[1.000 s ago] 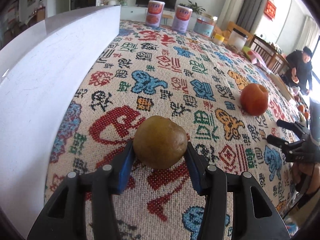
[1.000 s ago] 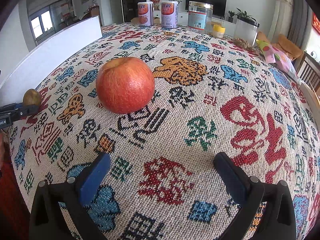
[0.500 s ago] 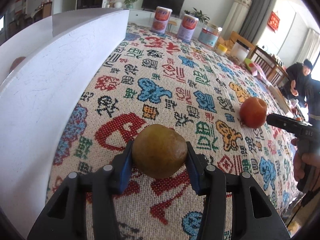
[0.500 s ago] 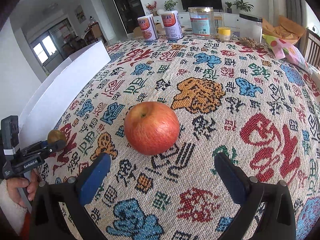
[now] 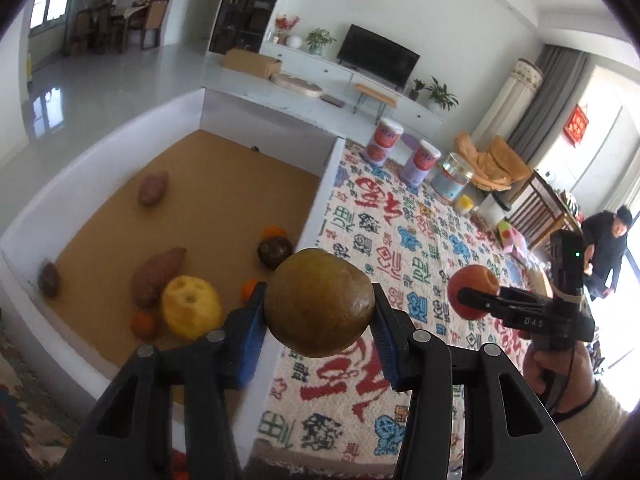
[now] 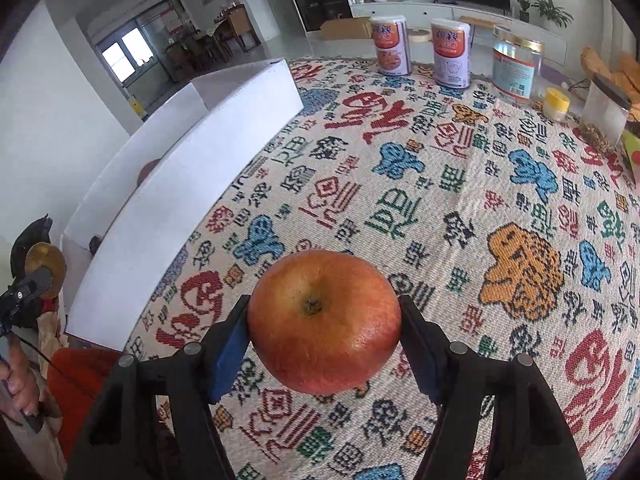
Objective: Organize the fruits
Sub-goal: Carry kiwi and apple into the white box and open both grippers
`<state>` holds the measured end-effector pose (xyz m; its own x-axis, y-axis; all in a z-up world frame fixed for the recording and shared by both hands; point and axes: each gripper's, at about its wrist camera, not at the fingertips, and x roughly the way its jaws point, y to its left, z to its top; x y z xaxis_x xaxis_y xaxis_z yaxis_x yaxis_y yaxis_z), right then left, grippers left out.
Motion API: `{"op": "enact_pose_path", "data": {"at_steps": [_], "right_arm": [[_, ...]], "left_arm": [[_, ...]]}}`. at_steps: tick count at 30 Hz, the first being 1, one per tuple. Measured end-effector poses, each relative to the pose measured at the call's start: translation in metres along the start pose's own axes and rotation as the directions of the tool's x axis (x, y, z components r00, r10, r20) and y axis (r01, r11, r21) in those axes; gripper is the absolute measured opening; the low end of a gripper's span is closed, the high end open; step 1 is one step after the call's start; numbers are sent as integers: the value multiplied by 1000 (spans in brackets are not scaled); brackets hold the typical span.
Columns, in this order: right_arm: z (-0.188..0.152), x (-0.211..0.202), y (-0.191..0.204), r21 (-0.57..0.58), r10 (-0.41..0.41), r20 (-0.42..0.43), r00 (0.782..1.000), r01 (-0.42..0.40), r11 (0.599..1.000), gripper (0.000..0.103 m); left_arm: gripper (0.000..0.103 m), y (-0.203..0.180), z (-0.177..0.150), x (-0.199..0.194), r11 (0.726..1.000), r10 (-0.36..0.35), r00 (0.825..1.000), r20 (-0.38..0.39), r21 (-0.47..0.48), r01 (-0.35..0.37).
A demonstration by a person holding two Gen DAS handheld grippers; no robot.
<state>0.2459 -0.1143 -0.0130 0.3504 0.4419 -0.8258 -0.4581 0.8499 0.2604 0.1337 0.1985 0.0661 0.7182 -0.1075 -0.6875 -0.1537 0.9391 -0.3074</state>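
— Both fruits have left the cloth since a second ago: left gripper (image 5: 319,316) clamps the brown fruit (image 5: 319,303) above the box (image 5: 72,184) wall, right gripper (image 6: 324,330) clamps the apple (image 6: 324,321)

— Carry step, then; next each needs lowering into the box before the fingers part

Red apple (image 6: 324,320), olive-brown fruit (image 5: 319,303) — white box (image 5: 120,152), multicoloured patterned cloth (image 6: 460,208).

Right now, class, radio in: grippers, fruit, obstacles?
Left gripper shut on brown fruit, above box wall. Right gripper shut on apple. Nothing blocking.
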Motion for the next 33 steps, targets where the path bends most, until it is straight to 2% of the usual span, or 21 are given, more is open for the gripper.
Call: {"op": "enact_pose_path", "data": {"at_steps": [2,4,7,10,13,15,16,17,18,20,21,22,26,27,29,31,32,33], "right_arm": [[29,-3,51,-66,80,27,996,-78,995,70],[57,4,107,-140,154,27,988,-149,979,70],[87,37,183,-250,187,-18,982,-186,950,70],[101,95,243,-333,128,-114,985,-159,929,70],[103,148,276,-397,32,-174,984,-100,912,70],[100,176,286,-433,-48,-206,977,-47,900,70],[99,188,288,-437,-75,-225,971,-31,899,70],[98,198,287,-436,-91,-242,966,-24,900,70],[96,205,288,-440,-105,-263,959,-22,898,71],[96,202,292,-451,-93,-247,965,-30,892,82],[99,195,289,-433,-62,-236,970,-48,900,95],[101,186,288,-418,-39,-216,976,-56,907,100],[105,137,284,-412,-48,-101,994,2,911,100],[104,123,281,-410,-57,-70,996,23,912,102],[103,97,279,-408,-60,-22,998,46,912,103],[98,73,274,-404,-35,8,999,35,914,103],[95,64,273,-407,-24,21,999,30,913,103],[90,54,273,-414,-14,37,999,28,910,103]], "left_arm": [[50,34,29,10,993,115,993,4,-26,-115],[50,71,46,33,977,200,979,-39,-72,-203],[50,113,52,75,942,310,939,-148,-83,-324],[50,142,45,104,927,324,912,-251,-108,-359],[50,160,40,118,914,337,889,-309,-119,-388],[51,168,38,122,910,329,884,-332,-139,-391],[53,171,38,121,909,317,888,-334,-161,-385],[59,173,39,119,910,311,896,-317,-173,-377],[69,172,40,114,910,323,899,-295,-163,-380],[78,165,40,105,910,361,897,-253,-114,-399],[78,159,40,98,911,371,899,-232,-94,-401],[78,155,38,90,914,375,903,-210,-80,-398],[79,126,28,49,919,388,918,-86,-42,-392],[81,116,25,38,917,397,917,-46,-28,-398],[93,95,19,14,897,441,897,35,-14,-441],[95,75,15,-2,859,510,856,86,-6,-512],[95,69,13,-6,840,541,836,87,-5,-543],[95,66,11,-9,812,583,809,80,-19,-583]]}}
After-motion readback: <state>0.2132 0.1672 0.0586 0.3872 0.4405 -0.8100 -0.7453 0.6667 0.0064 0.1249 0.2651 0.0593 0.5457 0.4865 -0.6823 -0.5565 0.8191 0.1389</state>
